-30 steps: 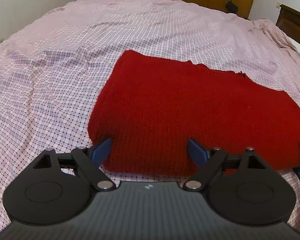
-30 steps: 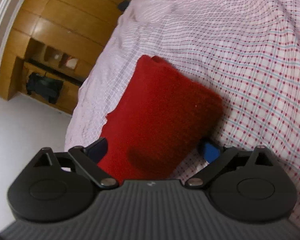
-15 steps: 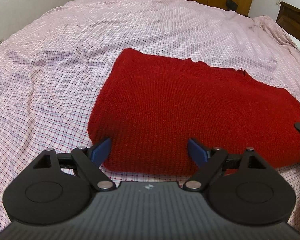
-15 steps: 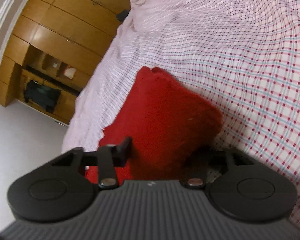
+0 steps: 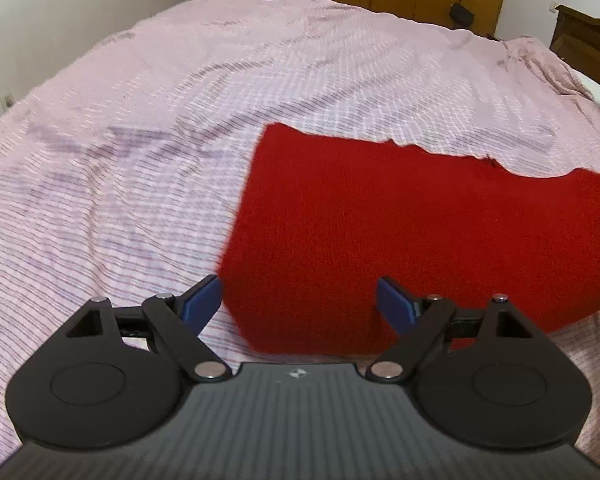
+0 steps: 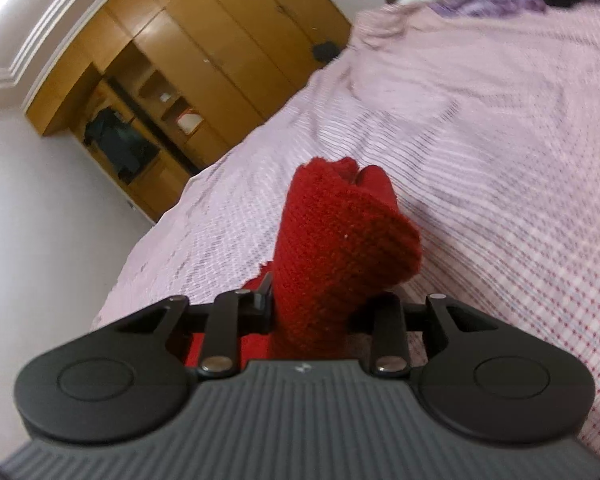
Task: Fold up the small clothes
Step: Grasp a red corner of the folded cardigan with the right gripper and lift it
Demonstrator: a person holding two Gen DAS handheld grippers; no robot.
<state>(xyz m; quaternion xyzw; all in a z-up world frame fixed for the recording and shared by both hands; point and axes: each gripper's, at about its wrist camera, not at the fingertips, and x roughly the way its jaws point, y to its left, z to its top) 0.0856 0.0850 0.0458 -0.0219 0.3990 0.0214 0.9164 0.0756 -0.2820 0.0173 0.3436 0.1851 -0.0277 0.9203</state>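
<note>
We see left gripper (image 5: 299,300) spread wide over near corner of red knit garment (image 5: 400,240), nothing pinched; garment lies flat on pink checked bedspread (image 5: 140,160). Right gripper (image 6: 314,308) closing, pinching bunched garment edge (image 6: 332,240), raised off bedspread (image 6: 500,160).

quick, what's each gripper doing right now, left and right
Left gripper: open, holding nothing, its fingers either side of the near corner of the red knit garment.
Right gripper: jaws closing on a bunched fold of the garment.
</note>
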